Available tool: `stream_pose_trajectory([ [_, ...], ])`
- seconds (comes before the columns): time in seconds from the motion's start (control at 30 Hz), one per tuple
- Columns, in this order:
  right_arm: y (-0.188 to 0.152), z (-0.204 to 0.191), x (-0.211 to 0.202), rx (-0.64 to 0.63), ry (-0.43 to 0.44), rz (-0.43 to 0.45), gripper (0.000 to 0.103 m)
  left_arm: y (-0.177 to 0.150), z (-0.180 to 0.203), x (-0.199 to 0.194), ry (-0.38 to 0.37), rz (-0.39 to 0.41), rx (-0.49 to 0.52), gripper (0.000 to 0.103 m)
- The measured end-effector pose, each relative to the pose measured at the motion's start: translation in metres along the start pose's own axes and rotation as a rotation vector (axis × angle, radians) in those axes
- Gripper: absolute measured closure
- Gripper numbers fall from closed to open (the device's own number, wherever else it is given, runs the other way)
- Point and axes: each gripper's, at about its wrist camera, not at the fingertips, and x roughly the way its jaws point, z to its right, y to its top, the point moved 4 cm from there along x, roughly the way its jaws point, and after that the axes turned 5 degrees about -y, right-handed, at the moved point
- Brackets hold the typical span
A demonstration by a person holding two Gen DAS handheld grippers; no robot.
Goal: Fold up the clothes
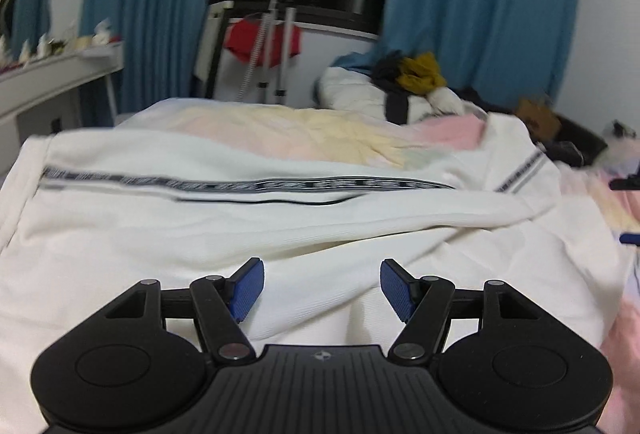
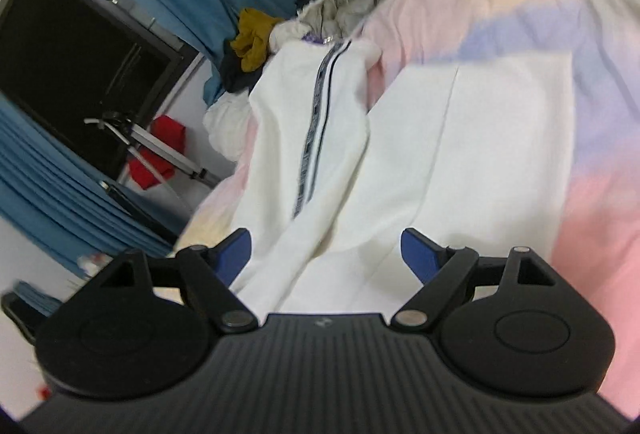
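- My left gripper sits at the bottom centre of its frame, blue pads spread wide with nothing between them, just white cloth beneath the gap.
- My right gripper is the same: jaws apart, holding nothing, and its view is rolled hard so the room tilts.
- Straight ahead of both lies the white garment, spread over the pastel bedsheet and filling the middle of each frame.
- In the left view the striped trim runs left to right across the frame, so the long axis lies crosswise to this claw.
- In the right view that trim runs from lower centre to upper centre, lengthwise away from the claw, with a folded-over panel at centre right.
- Both claws are just above cloth; I can't tell which is nearer an edge.
- How many folds are in, I can't judge; one layer overlaps.
- Unfolded clothes pile waits upper right.
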Motion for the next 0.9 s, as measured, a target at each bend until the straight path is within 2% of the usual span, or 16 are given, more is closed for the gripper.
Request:
stream_pose_trajectory([
  [0.1, 0.004, 0.008, 0.004, 0.002, 0.017, 0.007, 0.019, 0.013, 0.039, 0.02, -0.044, -0.017, 0.106, 0.035],
  [0.2, 0.011, 0.021, 0.009, 0.041, 0.023, 0.017, 0.018, 0.026, 0.089, 0.055, -0.072, -0.044, 0.266, 0.035],
  [0.5, 0.033, 0.062, 0.026, 0.141, 0.009, 0.045, 0.018, 0.045, 0.252, 0.193, -0.294, -0.128, 0.603, 0.035],
  [0.67, 0.042, 0.081, 0.036, 0.209, 0.002, 0.053, 0.018, 0.039, 0.31, 0.264, -0.285, -0.174, 0.699, 0.037],
  [0.73, 0.042, 0.086, 0.043, 0.217, -0.003, 0.044, 0.018, 0.042, 0.321, 0.285, -0.277, -0.165, 0.722, 0.048],
  [0.8, 0.042, 0.089, 0.049, 0.227, -0.007, 0.038, 0.018, 0.047, 0.327, 0.298, -0.272, -0.165, 0.723, 0.079],
  [0.87, 0.041, 0.089, 0.053, 0.238, -0.007, 0.028, 0.018, 0.055, 0.33, 0.303, -0.264, -0.158, 0.72, 0.096],
  [0.9, 0.041, 0.089, 0.054, 0.243, -0.006, 0.023, 0.018, 0.061, 0.33, 0.303, -0.267, -0.151, 0.712, 0.097],
])
